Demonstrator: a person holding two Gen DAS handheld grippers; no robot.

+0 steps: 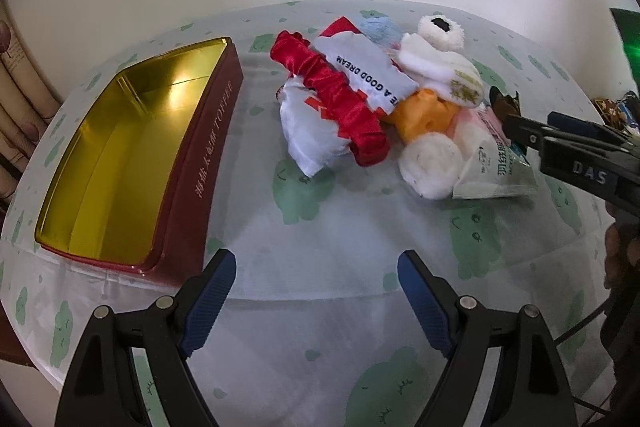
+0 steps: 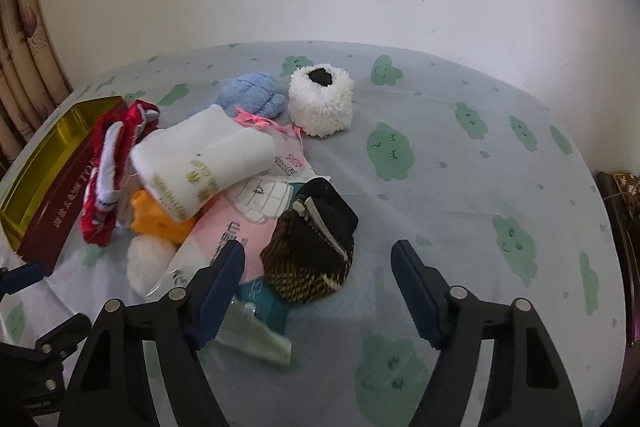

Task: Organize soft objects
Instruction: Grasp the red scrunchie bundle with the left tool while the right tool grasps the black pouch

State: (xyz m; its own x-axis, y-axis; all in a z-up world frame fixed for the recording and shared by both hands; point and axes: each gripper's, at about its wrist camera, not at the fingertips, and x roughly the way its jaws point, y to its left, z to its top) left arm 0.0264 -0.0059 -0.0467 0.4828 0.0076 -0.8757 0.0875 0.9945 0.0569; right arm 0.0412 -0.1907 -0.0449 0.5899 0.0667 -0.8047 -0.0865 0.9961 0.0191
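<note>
From the left wrist, nearest me is my left claw (image 1: 316,275), its blue pads spread wide over bare counter (image 1: 312,311) with nothing between them. At ten o'clock sits the tin (image 1: 132,163), open, gold inside, dark red outside, with nothing in it that I can see. At one o'clock lies the heap of soft things: a red scrunchie (image 1: 340,95) draped over a white pouch (image 1: 308,135), a grey cloth (image 1: 368,71) printed with lettering, an orange piece (image 1: 428,111), a white puff (image 1: 432,163), a white towel (image 1: 436,67) and a fluffy white ring (image 1: 440,27) at the far side. My right claw (image 1: 516,131) comes in from three o'clock, its tips over a packet (image 1: 496,167) at the heap's near right edge.

From the right wrist, nearest is the right claw (image 2: 318,267), partly open and gripping nothing. A dark knitted pouch (image 2: 312,247) lies just ahead, between the two fingers' lines, and I see no pad touching it. The left finger (image 2: 220,283) overlaps the packet (image 2: 224,239). At eleven o'clock is the towel (image 2: 204,163), with the scrunchie (image 2: 108,179) and tin (image 2: 44,183) at ten. The blue cloth (image 2: 252,99) and the ring (image 2: 320,103) stand at twelve, just beside each other.
</note>
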